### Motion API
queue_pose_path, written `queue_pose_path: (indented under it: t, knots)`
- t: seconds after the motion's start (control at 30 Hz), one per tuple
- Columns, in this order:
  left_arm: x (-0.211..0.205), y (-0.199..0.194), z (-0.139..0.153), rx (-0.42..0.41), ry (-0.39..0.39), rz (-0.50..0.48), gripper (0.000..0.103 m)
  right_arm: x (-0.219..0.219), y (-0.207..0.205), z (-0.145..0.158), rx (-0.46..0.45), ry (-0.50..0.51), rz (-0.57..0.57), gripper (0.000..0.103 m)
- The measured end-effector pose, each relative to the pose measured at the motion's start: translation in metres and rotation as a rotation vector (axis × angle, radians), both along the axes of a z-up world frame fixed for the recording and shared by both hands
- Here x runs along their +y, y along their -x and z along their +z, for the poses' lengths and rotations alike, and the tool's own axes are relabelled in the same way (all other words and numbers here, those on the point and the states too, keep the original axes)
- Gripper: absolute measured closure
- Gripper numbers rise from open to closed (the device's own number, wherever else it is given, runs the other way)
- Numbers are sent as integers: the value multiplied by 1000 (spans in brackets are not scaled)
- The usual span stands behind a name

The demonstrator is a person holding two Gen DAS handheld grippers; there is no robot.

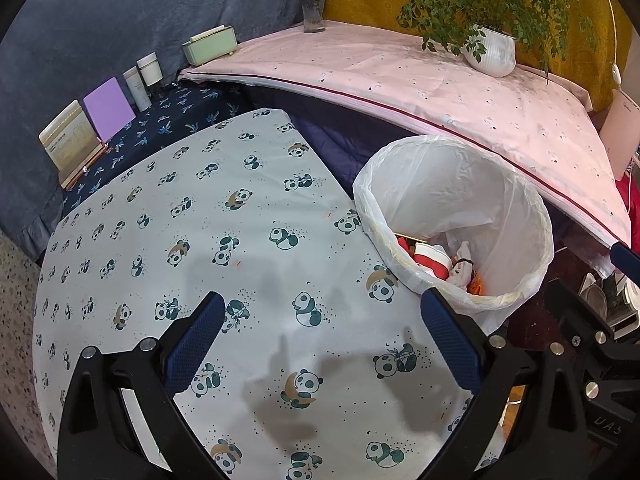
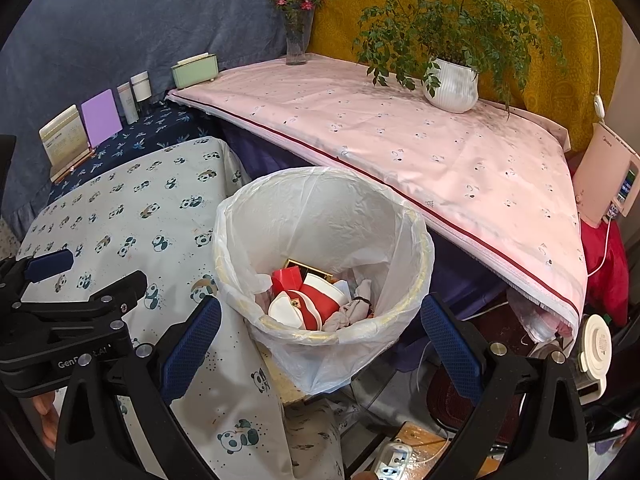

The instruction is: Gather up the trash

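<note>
We see both tongs spread wide w/ nothing between the fingers. The left gripper [image 1: 320, 344] hangs over the panda tablecloth [image 1: 180, 240], its blue pads apart, one pad close to the bin's near rim in the left wrist view. The right gripper [image 2: 320, 344] hangs just in front of the bin [image 2: 324, 248], its pads to either side of the bin's lower edge as seen from the right wrist cam; we can't tell if they touch it.

The bin stands just beside the panda-cloth table, at its right edge, and below the front edge of the pink cloth [image 2: 400, 140] on the higher surface behind. It's lined w/ a thin white bag [image 2: 320, 364] folded over the rim and hanging loose down the front. The trash is inside, at the bottom: a red and white cup [image 2: 316, 304], a red box [image 2: 286, 278], a gold-edged flat packet [image 2: 308, 266] and some crumpled wrappers [image 2: 352, 308]. The same pile shows in the left view as red and white bits [image 1: 432, 260] low in the bin.

In the right wrist view the left tool's black body [image 2: 60, 332] sits at the left, over the panda cloth.

On the pink cloth: a white pot w/ a leafy plant [image 2: 452, 86] and a glass vase w/ pink flowers [image 2: 296, 36]. Further left: a green box [image 2: 195, 70], two white bottles [image 2: 134, 94], a purple card [image 2: 101, 118] and a small calendar stand [image 2: 64, 142].
</note>
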State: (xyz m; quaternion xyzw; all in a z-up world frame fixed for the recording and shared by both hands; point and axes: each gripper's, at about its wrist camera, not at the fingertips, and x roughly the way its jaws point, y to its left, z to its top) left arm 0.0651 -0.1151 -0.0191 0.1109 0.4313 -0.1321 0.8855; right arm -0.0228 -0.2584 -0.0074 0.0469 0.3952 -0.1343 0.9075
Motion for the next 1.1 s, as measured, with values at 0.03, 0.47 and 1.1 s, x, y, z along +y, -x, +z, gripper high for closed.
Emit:
queue_pose_path:
  t: [0.03, 0.47, 1.1]
  knots:
    - [0, 0, 0, 1, 0, 0, 9, -1, 0, 0, 0, 0, 0, 7]
    - [-1, 2, -1, 1, -5, -6, 9, 0, 0, 0, 1, 1, 3, 7]
    - [-1, 5, 1, -12, -15, -5, 9, 1, 2, 2, -7, 3, -3, 7]
